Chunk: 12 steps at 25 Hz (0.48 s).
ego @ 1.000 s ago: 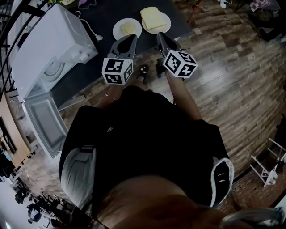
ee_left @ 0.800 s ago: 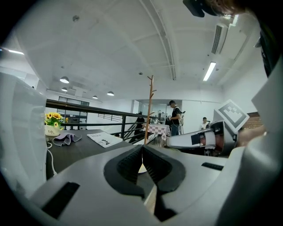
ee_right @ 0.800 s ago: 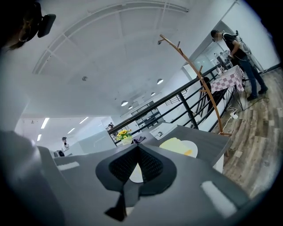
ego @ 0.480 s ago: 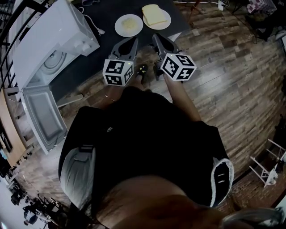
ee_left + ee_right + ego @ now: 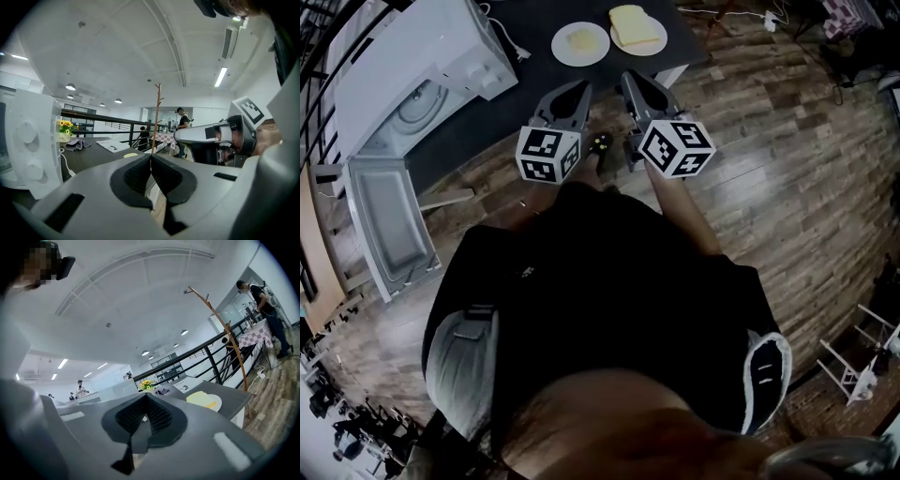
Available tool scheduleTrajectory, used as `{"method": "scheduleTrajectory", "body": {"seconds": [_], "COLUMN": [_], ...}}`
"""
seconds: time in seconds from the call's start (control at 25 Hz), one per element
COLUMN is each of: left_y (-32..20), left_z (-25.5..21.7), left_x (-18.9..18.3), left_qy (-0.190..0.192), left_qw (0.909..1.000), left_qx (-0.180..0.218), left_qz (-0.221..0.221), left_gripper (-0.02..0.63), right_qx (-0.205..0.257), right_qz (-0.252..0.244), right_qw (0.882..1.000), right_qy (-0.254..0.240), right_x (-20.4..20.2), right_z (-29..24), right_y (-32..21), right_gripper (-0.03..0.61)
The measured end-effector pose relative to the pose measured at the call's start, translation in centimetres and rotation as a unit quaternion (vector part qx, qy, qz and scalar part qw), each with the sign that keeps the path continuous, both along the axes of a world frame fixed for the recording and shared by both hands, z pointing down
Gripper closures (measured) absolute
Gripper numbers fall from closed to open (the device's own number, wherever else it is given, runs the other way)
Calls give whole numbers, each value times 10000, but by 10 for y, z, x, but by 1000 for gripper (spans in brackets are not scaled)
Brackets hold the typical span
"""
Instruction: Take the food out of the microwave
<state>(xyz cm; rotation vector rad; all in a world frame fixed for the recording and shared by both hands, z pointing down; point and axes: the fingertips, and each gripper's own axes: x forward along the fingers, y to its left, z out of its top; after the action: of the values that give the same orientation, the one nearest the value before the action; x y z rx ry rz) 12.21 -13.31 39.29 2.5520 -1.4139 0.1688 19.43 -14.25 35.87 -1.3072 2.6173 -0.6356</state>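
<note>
Microwave (image 5: pixel 412 66) at the far left stands with its door (image 5: pixel 389 220) hanging open, and the chamber looks bare apart from the turntable. Over the last second it has slid up toward the edge of the head view. So has the dark table (image 5: pixel 525 89), so the person seems to be backing away.

The left gripper (image 5: pixel 581 86) has its jaws pressed together on nothing and points at the table from well short of it. Beyond it sit two white plates. The left plate (image 5: pixel 560 45) carries a small pale yellow portion (image 5: pixel 581 39), and the right plate (image 5: pixel 639 51) a thick pale slab (image 5: pixel 636 23), perhaps bread.

The right gripper (image 5: pixel 628 77) rides beside the left, its jaws likewise closed and empty. With the food on the table and nothing held, the task looks finished.
</note>
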Motion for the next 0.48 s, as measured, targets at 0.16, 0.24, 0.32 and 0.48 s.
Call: {"method": "scheduleTrajectory", "body": {"seconds": [0.16, 0.24, 0.32, 0.48], "left_y": [9, 12, 14, 20], "left_z": [2, 4, 5, 7], "left_x": [-3, -4, -4, 0], "left_qy": [-14, -14, -12, -21], "left_qw": [10000, 10000, 9999, 10000], "left_qx": [-18, -25, -33, -46], "left_qz": [-57, -86, -94, -85], "left_gripper": [607, 607, 607, 607], "right_qx": [105, 127, 139, 177], "right_qz": [-69, -96, -129, -164], "right_qw": [9999, 9999, 9998, 9997], "right_qy": [31, 28, 24, -17], "right_x": [-1, -1, -2, 0], "right_z": [-4, -4, -5, -7], "right_y": [10, 13, 16, 24], "right_gripper": [578, 578, 578, 578]}}
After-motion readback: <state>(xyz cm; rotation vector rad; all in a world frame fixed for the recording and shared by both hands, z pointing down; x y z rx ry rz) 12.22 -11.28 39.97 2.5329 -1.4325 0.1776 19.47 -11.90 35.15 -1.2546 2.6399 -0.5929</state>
